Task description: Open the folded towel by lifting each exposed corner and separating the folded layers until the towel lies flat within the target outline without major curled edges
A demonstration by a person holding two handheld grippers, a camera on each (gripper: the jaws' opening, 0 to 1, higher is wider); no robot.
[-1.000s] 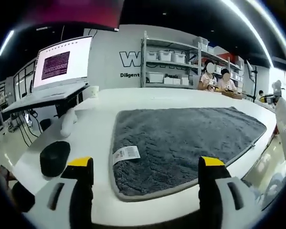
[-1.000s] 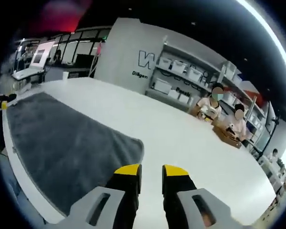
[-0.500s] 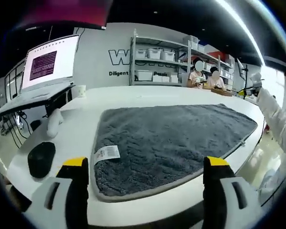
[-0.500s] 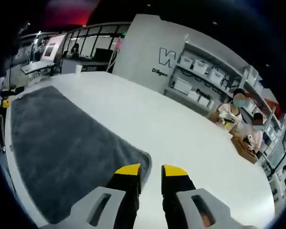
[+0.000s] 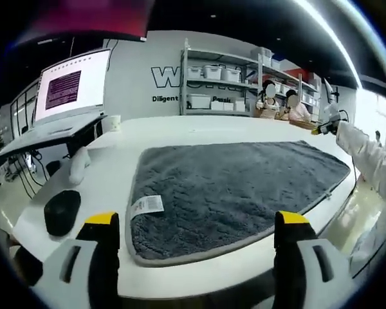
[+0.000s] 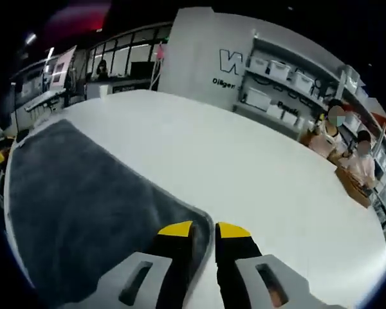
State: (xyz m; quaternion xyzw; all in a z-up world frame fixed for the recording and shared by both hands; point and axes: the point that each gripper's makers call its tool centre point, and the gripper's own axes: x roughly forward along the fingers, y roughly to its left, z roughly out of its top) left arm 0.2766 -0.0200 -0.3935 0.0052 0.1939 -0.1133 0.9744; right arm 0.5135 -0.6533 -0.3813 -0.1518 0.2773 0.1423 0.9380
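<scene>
Left gripper (image 5: 196,222): two grey jaws with yellow tips, set wide apart, nothing between them; held just off the near edge of the table, above the towel's near hem.

Right gripper (image 6: 203,229): yellow-tipped jaws drawn nearly together with a narrow slit between, gripping nothing that can be seen; tips sit over the towel's corner, at its bordered edge. Whether they touch the cloth cannot be told. It also appears small at the far right of the left gripper view, at the end of a white sleeve (image 5: 367,154).

Grey towel (image 5: 235,187): plush, dark grey with a lighter bound hem, spread flat on the white table (image 5: 174,129). In the left gripper view it covers the middle of the table, the near hem running along the table's front edge. A white care label (image 5: 147,206) lies on its near left corner. In the right gripper view the towel (image 6: 77,206) stretches leftward from the jaws.

Black computer mouse (image 5: 61,212): on the table, left of the towel, apart from it.

White cup (image 5: 112,122): far left of the table.

Monitor (image 5: 74,84): lit, on a stand left of the table.

Shelving unit (image 5: 225,84): against the far wall, carrying white bins.

Two seated people (image 6: 347,145): at a bench beyond the table.
</scene>
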